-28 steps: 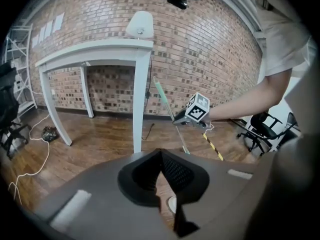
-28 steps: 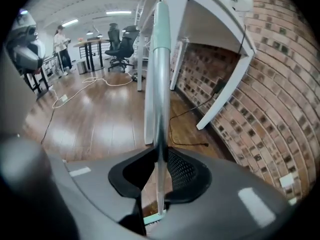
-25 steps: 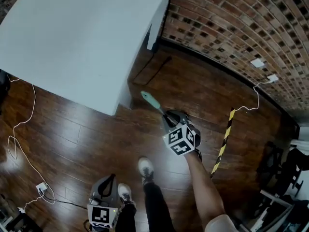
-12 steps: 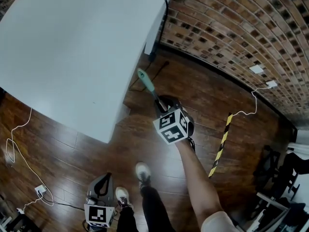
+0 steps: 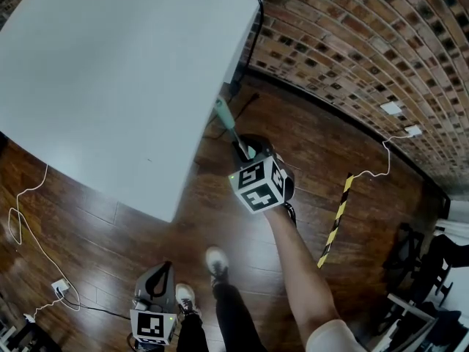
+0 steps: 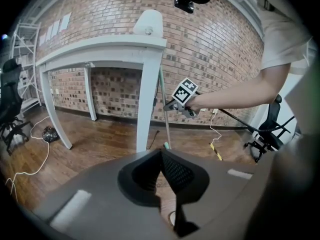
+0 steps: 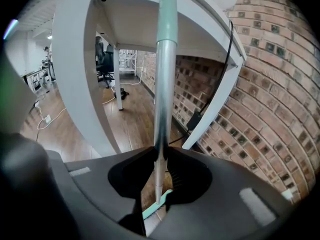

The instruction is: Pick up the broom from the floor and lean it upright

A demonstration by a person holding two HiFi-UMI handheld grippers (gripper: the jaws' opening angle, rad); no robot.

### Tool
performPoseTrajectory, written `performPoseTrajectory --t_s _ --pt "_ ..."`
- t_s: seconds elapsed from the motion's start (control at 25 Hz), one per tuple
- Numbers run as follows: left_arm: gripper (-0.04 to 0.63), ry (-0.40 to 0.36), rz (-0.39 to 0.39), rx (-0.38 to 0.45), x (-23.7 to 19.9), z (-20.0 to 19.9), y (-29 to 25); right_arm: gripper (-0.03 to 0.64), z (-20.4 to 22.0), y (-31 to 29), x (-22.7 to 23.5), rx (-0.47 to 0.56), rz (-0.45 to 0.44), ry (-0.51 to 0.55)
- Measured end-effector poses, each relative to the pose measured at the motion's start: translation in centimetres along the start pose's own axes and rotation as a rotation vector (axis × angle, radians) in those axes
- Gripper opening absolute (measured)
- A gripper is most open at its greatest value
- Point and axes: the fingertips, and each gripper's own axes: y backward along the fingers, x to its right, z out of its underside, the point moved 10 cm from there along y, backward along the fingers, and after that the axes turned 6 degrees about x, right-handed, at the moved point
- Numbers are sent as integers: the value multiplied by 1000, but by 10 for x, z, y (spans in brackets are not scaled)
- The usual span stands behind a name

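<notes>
The broom [image 5: 226, 117] stands upright in the right gripper [image 5: 245, 151], its top beside the table [image 5: 110, 64] edge. From there the table spreads to ten o'clock, the brick wall [image 5: 352, 42] runs at two, and the left gripper [image 5: 162, 271] hangs at seven near the shoes [image 5: 218, 257].

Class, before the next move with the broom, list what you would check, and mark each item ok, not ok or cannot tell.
1. Right gripper clamped on broom handle: ok.
2. Handle close to upright: ok.
3. Handle top resting against white table: cannot tell.
4. Broom head seated on floor: cannot tell.
5. Left gripper shut, empty, clear of broom: ok.
</notes>
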Motion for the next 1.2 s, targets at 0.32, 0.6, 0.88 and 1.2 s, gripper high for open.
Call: performPoseTrajectory --t_s 0.32,0.6,0.88,1.2 --pt "0 28 -18 3 -3 0 10 115 -16 -15 -3 -16 14 85" --pt "0 22 -25 -12 -6 9 14 124 -10 -16 2 -1 42 54" --pt "0 -3 -11 -8 -2 15 10 129 1 -17 3 -11 33 53" --pt "0 -4 -9 -8 1 14 5 129 4 -19 10 -9 35 32"
